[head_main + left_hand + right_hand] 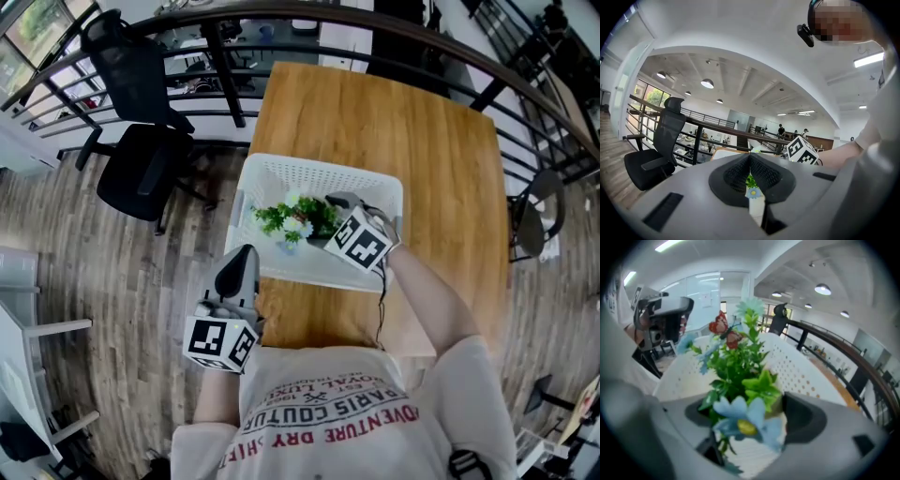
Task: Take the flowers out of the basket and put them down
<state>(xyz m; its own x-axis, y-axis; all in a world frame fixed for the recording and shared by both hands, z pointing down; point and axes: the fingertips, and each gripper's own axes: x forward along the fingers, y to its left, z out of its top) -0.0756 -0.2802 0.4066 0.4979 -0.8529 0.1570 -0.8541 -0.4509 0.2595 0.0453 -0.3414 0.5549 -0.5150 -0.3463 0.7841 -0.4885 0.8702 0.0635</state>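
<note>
— Right gripper (336, 208), what's it got?
— The bunch of artificial flowers (295, 217): green plastic leaves, pale blue and white blooms. Jaws stand wide, closed round the lower part of the bunch, leaves against both pads.
— Where's the bunch?
— Over the white perforated plastic basket (309, 173), within its rim. Can't tell if the stems clear the bottom. Small red butterfly (723, 329) near the top of the bunch.
— Basket?
— On the near end of the brown wooden table (412, 131), its left side overhanging the table edge.
— Left gripper (242, 262)?
— Jaws together, nothing held. It's by the basket's near-left corner, clear of the flowers, pointing toward them.
— Anything else?
— Black mesh office chair (141, 159) on the plank floor left of the table, black railing (394, 28) behind.
</note>
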